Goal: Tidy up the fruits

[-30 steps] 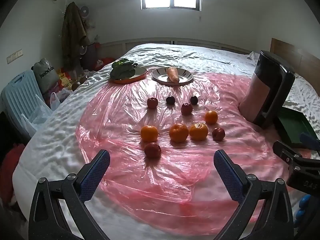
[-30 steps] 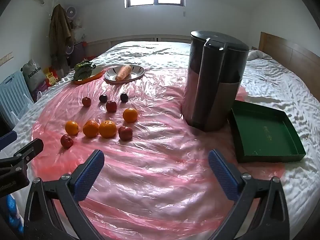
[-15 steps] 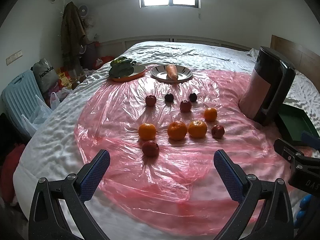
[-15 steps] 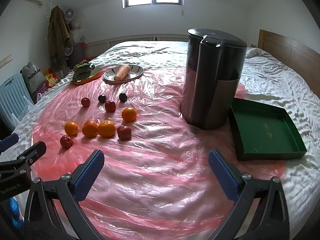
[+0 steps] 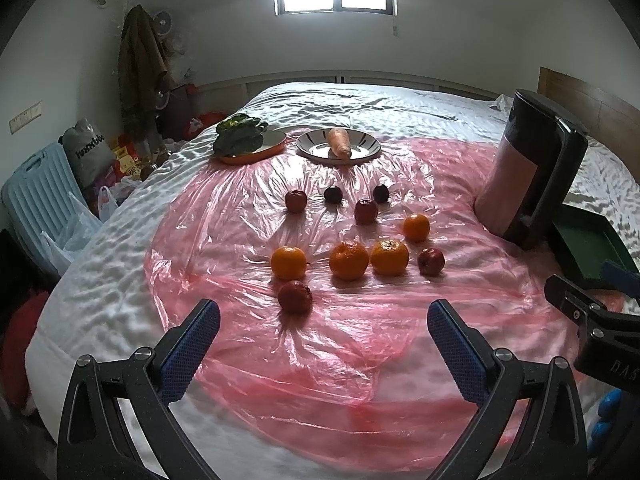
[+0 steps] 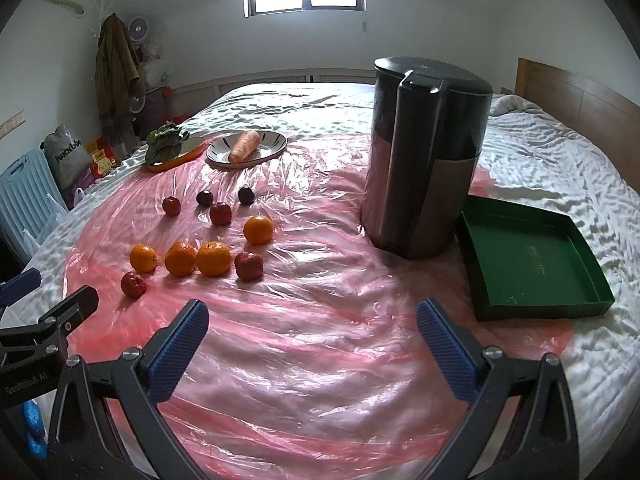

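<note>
Edged both wide-spread, empty tools nearer the round orange and red fruits on pink plastic sheet, none yet gathered.

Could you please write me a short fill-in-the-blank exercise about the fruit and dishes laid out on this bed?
1. The white plate holds a single ____.
2. The number of oranges on the pink plastic sheet is ____.
3. The colour of the empty tray beside the dark jug is ____.

Missing words: carrot; four; green
</note>
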The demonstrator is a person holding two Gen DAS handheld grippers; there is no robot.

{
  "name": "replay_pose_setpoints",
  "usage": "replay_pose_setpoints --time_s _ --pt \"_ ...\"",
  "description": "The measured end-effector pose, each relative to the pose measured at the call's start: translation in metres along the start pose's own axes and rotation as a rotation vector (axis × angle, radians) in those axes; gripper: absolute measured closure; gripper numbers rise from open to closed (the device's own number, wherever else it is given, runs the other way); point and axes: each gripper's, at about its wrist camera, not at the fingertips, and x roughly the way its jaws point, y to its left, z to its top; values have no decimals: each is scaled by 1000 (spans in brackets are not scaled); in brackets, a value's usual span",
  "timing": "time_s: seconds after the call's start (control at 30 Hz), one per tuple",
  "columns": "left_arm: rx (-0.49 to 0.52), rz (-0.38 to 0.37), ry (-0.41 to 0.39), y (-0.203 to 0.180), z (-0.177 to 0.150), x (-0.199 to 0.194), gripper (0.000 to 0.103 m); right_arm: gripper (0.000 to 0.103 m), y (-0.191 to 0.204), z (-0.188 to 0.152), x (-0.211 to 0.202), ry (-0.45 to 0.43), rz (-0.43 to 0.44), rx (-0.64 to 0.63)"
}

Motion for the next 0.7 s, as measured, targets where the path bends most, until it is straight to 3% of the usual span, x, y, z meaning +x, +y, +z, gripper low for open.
replay_pose_setpoints --time_s 0.7 --pt "24 -31 38 -5 5 -1 1 0 -6 3 -4 -8 -3 8"
